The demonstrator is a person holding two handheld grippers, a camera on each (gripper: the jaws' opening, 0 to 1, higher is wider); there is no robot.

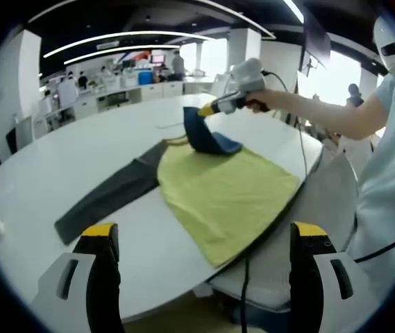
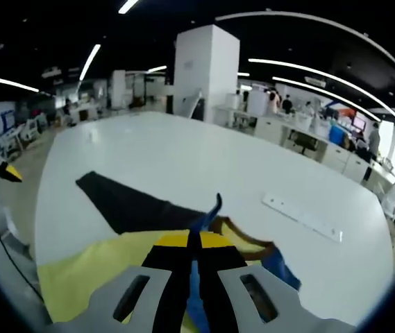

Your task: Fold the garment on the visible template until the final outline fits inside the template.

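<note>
My right gripper point(image 1: 207, 109) clamps the yellow garment's blue sleeve point(image 1: 203, 135), mid-fold; next, lay it across the yellow body. My left gripper point(image 1: 204, 243) hangs open.

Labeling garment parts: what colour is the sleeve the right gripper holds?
Blue sleeve, clearest in the left gripper view.

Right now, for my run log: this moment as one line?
stage: folding | right gripper: shut on blue sleeve, lifted over yellow body | left gripper: open, idle | grey sleeve: flat

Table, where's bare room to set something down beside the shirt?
Bare white table lies beyond the dark sleeve and toward the flat strip. It is crowded at the near edge, where the yellow shirt lies and the right claw lifts the blue sleeve.
</note>
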